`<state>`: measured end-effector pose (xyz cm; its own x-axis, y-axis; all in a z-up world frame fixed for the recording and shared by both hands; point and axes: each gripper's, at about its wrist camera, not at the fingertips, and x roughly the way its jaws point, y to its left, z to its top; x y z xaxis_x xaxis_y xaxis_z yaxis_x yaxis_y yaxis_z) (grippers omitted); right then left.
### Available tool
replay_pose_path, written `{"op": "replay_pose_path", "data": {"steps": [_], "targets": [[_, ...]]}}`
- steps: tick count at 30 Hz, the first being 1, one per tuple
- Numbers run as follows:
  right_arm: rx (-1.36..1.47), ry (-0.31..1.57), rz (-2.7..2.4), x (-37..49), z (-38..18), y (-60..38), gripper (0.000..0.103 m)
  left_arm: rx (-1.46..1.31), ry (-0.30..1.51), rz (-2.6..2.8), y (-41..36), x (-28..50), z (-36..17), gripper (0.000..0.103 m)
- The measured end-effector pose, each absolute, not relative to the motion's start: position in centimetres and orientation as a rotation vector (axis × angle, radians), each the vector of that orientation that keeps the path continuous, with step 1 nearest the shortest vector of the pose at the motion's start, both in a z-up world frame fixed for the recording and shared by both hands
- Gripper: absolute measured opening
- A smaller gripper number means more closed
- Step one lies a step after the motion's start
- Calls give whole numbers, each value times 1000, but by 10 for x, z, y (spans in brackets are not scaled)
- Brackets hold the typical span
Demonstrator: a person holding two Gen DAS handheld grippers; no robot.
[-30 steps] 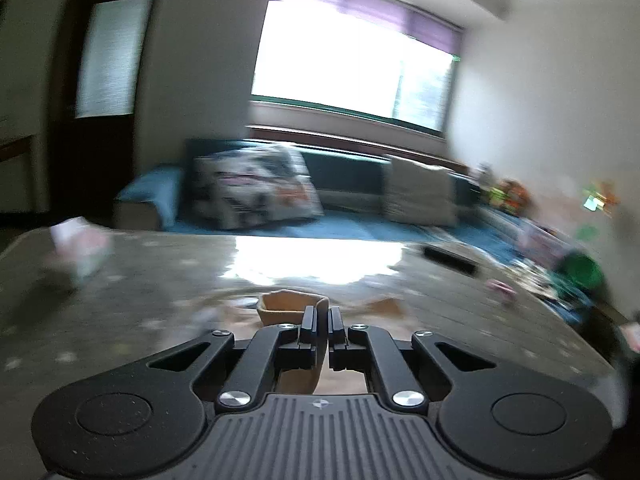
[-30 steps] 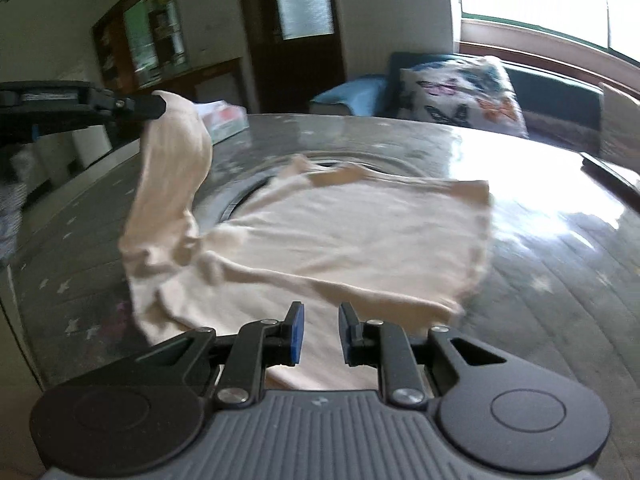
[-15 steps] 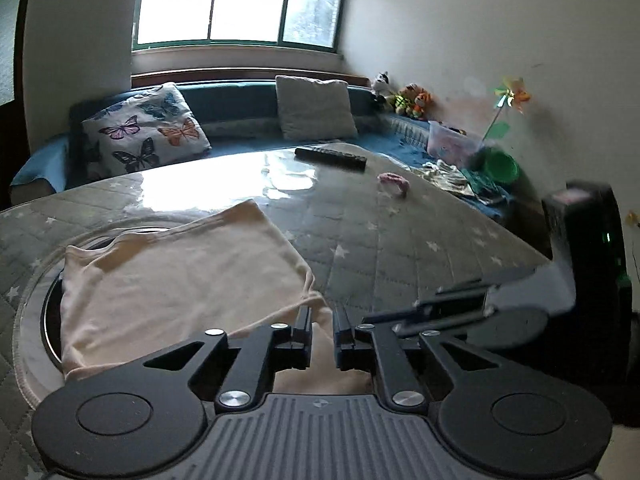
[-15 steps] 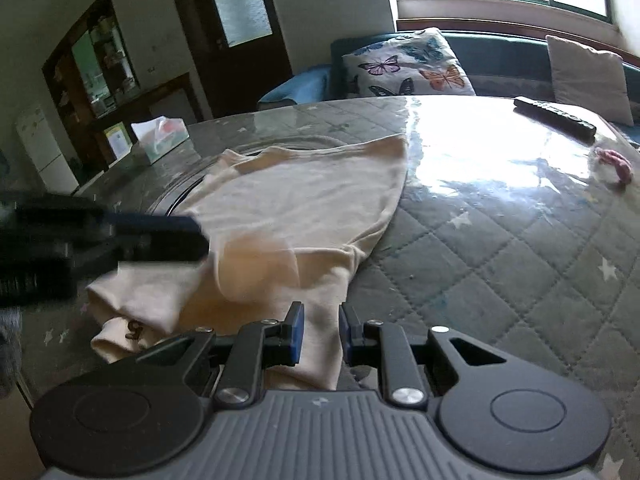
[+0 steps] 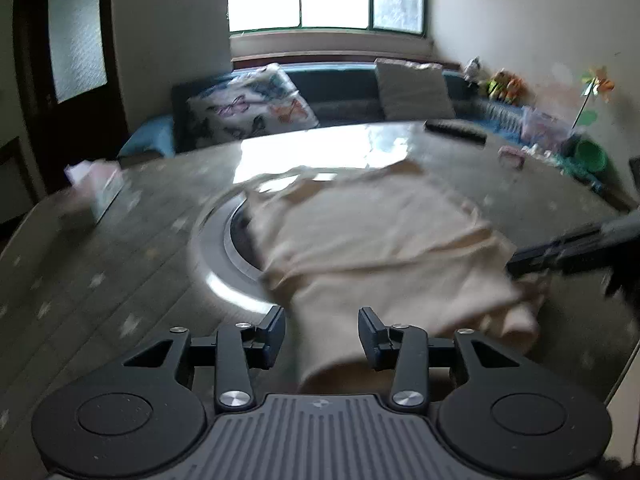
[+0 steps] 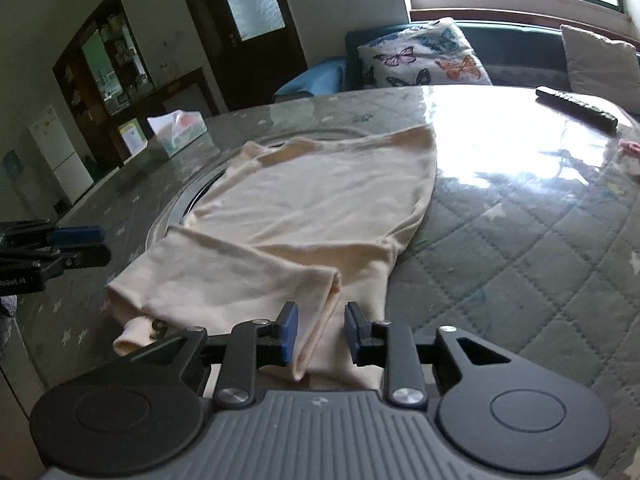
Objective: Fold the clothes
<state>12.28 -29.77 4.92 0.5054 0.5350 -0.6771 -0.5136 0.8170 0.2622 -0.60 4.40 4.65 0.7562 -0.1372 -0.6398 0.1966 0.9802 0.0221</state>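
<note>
A cream shirt [image 6: 312,208] lies on the round quilted table, partly folded, with a sleeve laid across its near part. It also shows in the left wrist view [image 5: 380,240], blurred. My left gripper [image 5: 322,334] is open above the shirt's near edge; cloth lies under the gap. My right gripper [image 6: 318,332] is open with the shirt's near folded edge between its fingers, not pinched. The left gripper shows at the left edge of the right wrist view [image 6: 52,248]; the right gripper shows at the right of the left wrist view [image 5: 576,252].
A tissue box [image 6: 178,128] stands at the table's far left. A remote control [image 6: 576,108] and a small pink item [image 6: 630,152] lie at the far right. A round metal ring [image 5: 224,264] is set in the table under the shirt. A sofa with cushions [image 6: 420,60] stands behind.
My left gripper carried the sleeve across the shirt, let it go and opened. My right gripper opened wider. The sleeve now lies folded over the shirt's near part.
</note>
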Motion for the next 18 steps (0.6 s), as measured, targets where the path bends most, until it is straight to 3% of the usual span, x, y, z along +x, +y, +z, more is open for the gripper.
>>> {"op": "replay_pose_path", "data": {"steps": [4,10,13,18], "targets": [[19,836,624,121,48,-295,26,106,727,-168,52,-13,31,44],[-9,820,601,121,54,-291,3,100,726,-186,46,-9,18,42],[-45,785,591,121,63,-287,1,122,716,-197,41,-8,14,31],[-43,766,588,124,71,-289,6,125,709,-196,40,-10,12,31]]}}
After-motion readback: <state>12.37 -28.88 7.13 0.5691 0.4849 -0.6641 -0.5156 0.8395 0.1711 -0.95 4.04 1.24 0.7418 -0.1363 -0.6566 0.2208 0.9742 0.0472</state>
